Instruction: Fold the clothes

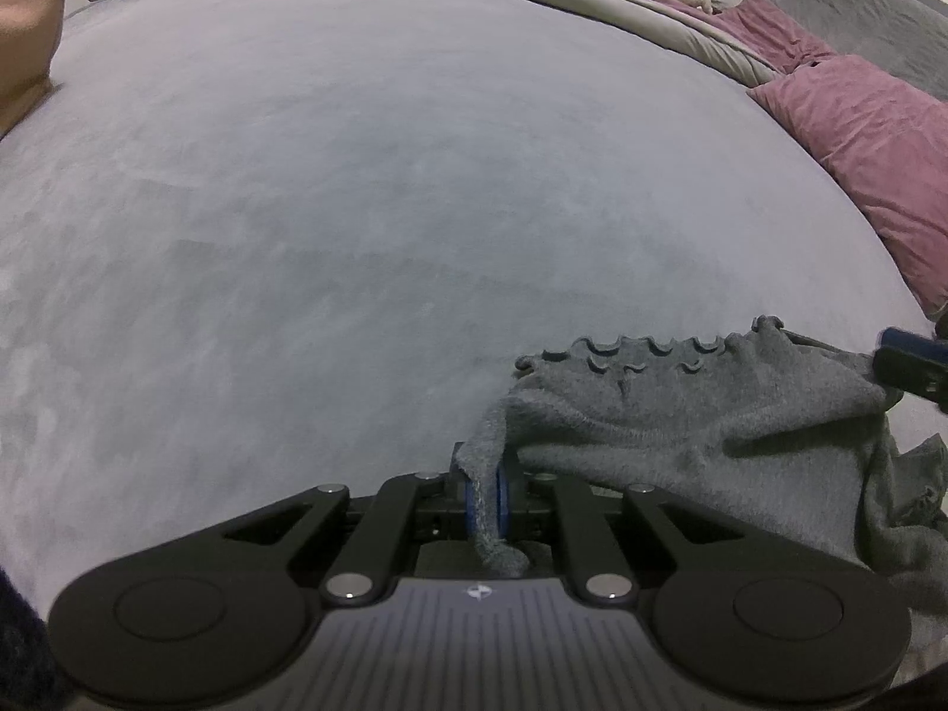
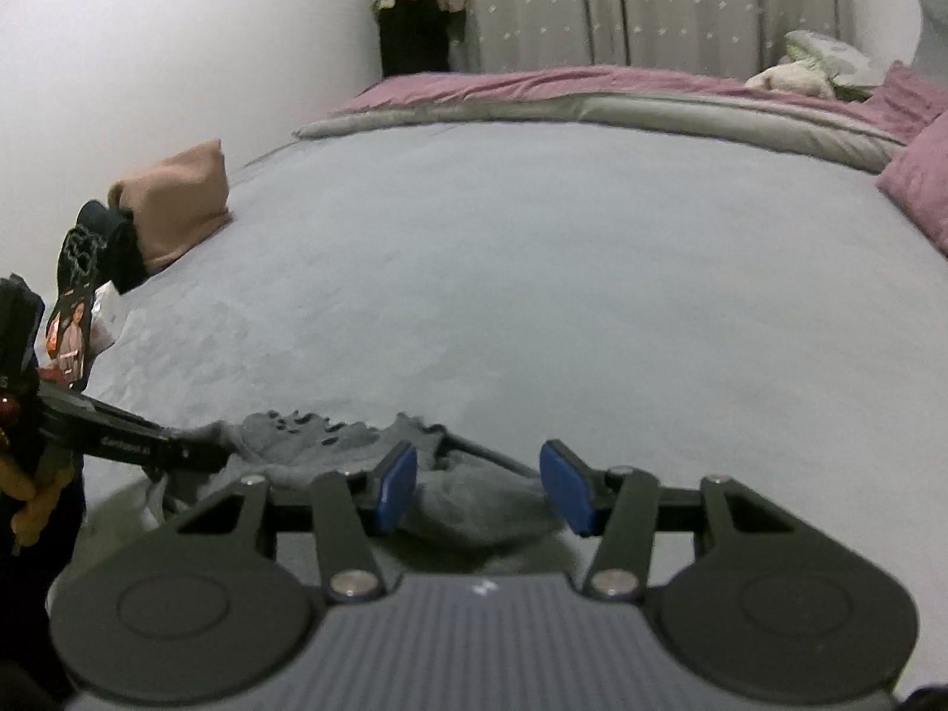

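- The grey knit top (image 1: 699, 415) lies bunched at the near edge of the bed (image 1: 355, 207), toward its right side in my left view, with the wavy hem turned away from me.
- My left gripper (image 1: 487, 495) has its fingers closed on a narrow strip of the top's edge; the cloth runs between the blue pads and hangs out behind them.
- My right gripper (image 2: 480, 489) has its fingers spread apart and holds nothing. The top (image 2: 474, 503) sits just under and between them.
- The rest of the bed is bare grey cover, with pink pillows (image 1: 859, 136) along the far right edge and a tan cushion (image 2: 178, 201) near the far left corner.
- I judge this the opening step: taking hold of the top so I can spread it flat before any fold.
- Next, I think the right fingers must close on an opposite edge or corner. Then both grippers should draw apart and carry the top toward the middle of the bed.
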Available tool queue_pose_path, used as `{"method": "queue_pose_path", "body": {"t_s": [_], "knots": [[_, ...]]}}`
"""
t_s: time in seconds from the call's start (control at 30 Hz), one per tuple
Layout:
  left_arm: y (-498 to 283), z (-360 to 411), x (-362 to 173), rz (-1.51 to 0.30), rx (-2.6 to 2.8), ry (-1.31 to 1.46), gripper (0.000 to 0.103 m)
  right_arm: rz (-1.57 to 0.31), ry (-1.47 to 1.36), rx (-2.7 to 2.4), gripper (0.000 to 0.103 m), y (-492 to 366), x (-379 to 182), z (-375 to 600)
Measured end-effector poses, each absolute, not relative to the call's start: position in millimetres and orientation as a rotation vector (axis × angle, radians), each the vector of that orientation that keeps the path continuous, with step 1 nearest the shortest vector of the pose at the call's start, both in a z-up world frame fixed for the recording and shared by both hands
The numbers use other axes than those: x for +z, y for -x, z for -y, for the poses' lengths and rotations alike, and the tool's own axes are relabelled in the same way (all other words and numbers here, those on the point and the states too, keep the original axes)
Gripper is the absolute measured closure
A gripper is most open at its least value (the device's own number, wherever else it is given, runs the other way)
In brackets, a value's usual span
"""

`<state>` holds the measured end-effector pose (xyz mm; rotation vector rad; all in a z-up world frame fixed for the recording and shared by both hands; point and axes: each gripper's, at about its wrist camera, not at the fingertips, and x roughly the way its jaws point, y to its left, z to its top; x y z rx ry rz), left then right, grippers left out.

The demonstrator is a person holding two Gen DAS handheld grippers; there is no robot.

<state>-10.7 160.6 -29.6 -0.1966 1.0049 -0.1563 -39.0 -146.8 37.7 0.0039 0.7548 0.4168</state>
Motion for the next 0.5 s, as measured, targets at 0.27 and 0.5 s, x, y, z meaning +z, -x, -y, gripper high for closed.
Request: {"method": "queue_pose_path", "body": {"t_s": [0.27, 0.5], "knots": [[15.7, -165.5, -31.0, -1.020, -0.178, 0.199, 0.092, -0.903, 0.087, 0.462, 0.069, 24.1, 4.1, 118.5], [20.6, -171.7, -32.4, -1.041, -0.213, 0.195, 0.092, -0.888, 0.093, 0.504, 0.069, 32.9, 8.3, 125.7]]}}
